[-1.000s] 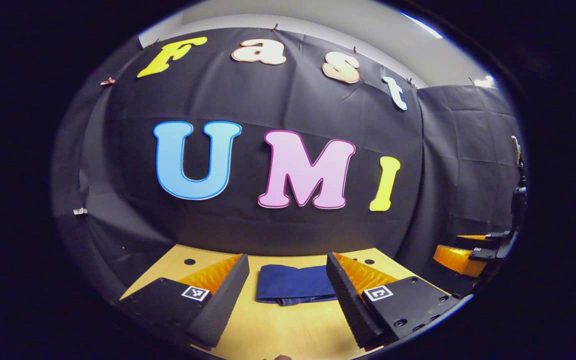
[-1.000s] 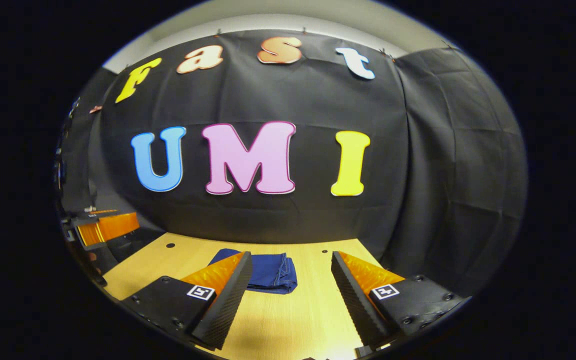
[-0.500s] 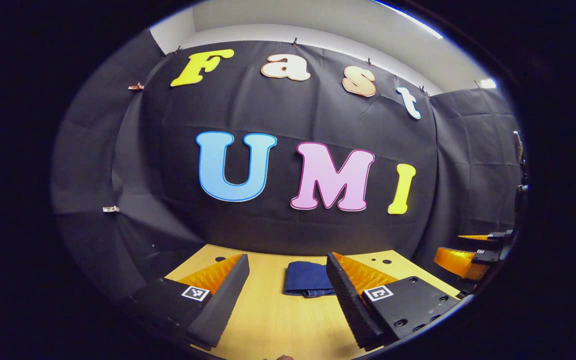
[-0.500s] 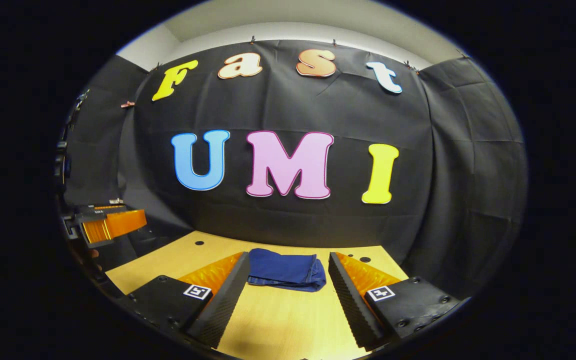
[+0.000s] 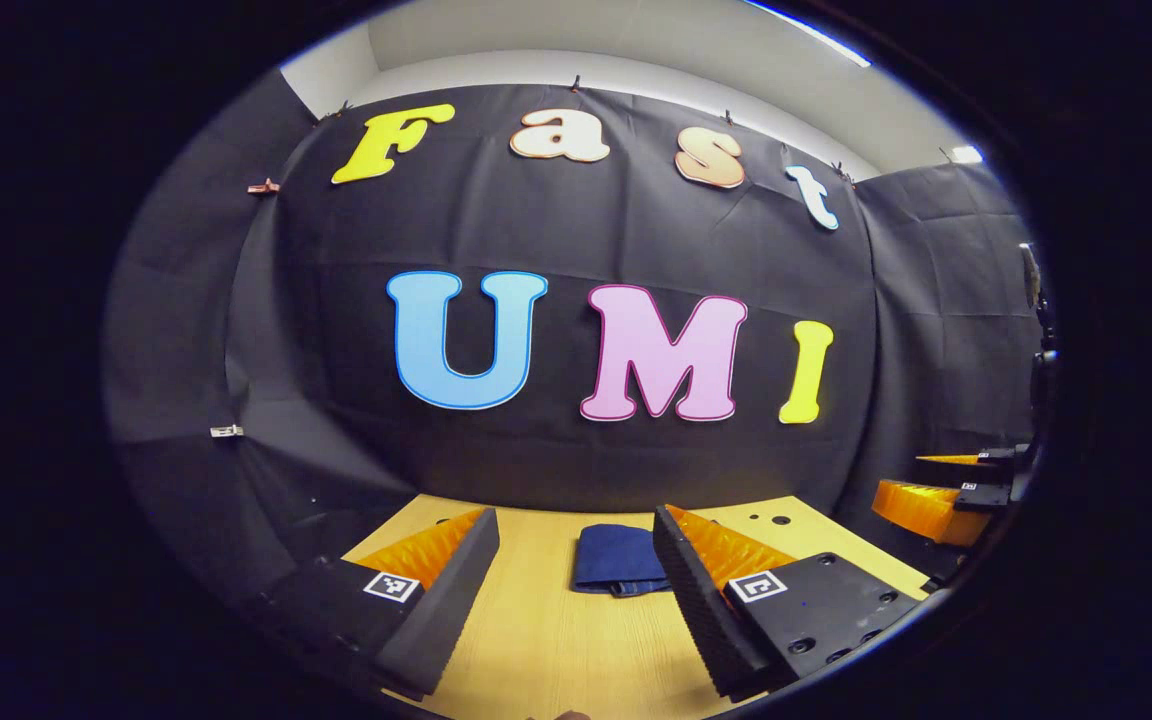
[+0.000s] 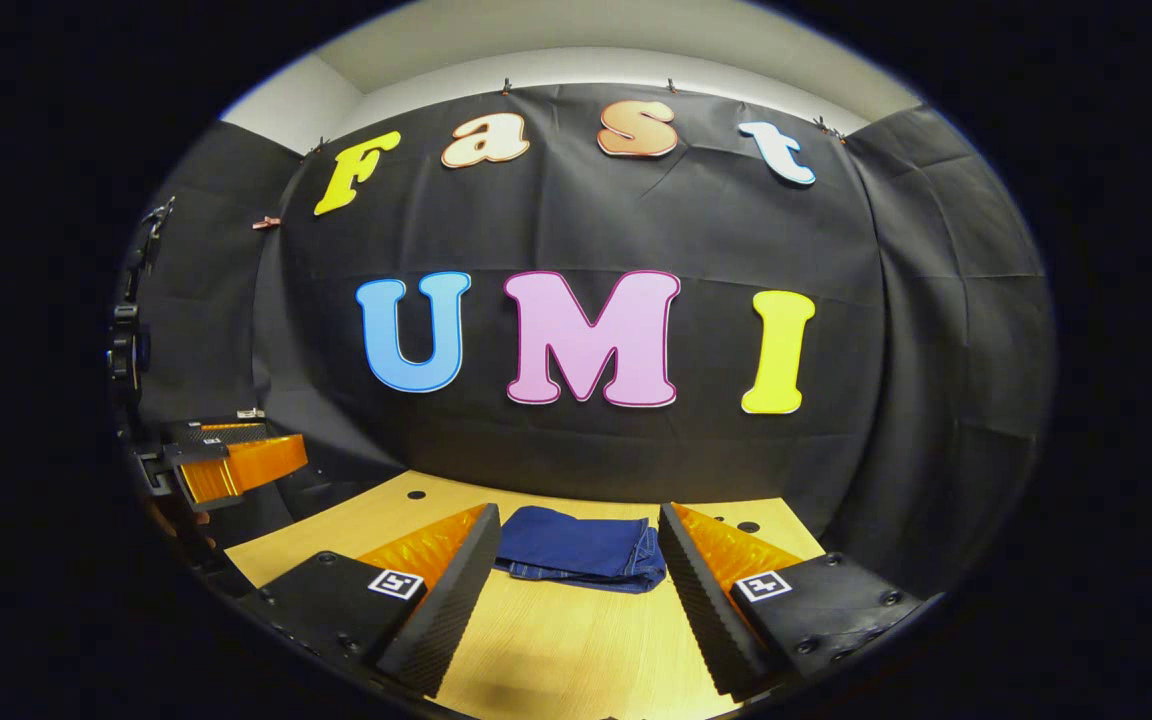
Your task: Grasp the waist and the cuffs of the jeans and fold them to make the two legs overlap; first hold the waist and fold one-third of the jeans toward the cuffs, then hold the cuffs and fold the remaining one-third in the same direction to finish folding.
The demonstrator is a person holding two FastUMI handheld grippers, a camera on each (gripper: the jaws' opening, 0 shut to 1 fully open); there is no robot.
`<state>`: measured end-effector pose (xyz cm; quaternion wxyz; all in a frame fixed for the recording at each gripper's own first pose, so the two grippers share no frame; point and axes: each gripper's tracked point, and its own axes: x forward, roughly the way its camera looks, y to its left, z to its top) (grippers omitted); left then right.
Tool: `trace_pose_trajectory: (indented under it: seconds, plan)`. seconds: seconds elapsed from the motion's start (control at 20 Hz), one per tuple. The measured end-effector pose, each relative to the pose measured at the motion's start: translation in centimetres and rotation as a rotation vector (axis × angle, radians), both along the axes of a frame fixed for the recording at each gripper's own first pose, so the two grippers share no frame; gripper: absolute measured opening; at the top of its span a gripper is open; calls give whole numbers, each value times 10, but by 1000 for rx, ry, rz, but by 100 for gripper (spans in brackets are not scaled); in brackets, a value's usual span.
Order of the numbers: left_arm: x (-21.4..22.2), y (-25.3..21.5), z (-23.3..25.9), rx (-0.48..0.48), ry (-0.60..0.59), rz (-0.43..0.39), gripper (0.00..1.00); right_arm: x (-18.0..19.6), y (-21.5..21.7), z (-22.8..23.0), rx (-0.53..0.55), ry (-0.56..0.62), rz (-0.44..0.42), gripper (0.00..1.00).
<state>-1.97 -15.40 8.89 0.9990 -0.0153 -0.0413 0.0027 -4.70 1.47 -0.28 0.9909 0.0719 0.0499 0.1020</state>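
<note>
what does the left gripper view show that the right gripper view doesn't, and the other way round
Left gripper view: the right gripper sits far off at the right edge, and a near finger covers part of the folded dark blue denim jeans.

Right gripper view: the left gripper sits far off at the left edge, and the jeans lie in the gap between the near fingers, pale stitching showing.

Both: the jeans folded flat on the light wooden table, both grippers open, neither touching the cloth.
</note>
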Motion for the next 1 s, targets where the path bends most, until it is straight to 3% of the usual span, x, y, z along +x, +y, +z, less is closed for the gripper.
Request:
trace_pose_trajectory:
  seconds: [1.0]
  plan:
    - [5,17,3,-12,-15,11,96,8,4,-2,-10,-9,-14,96]
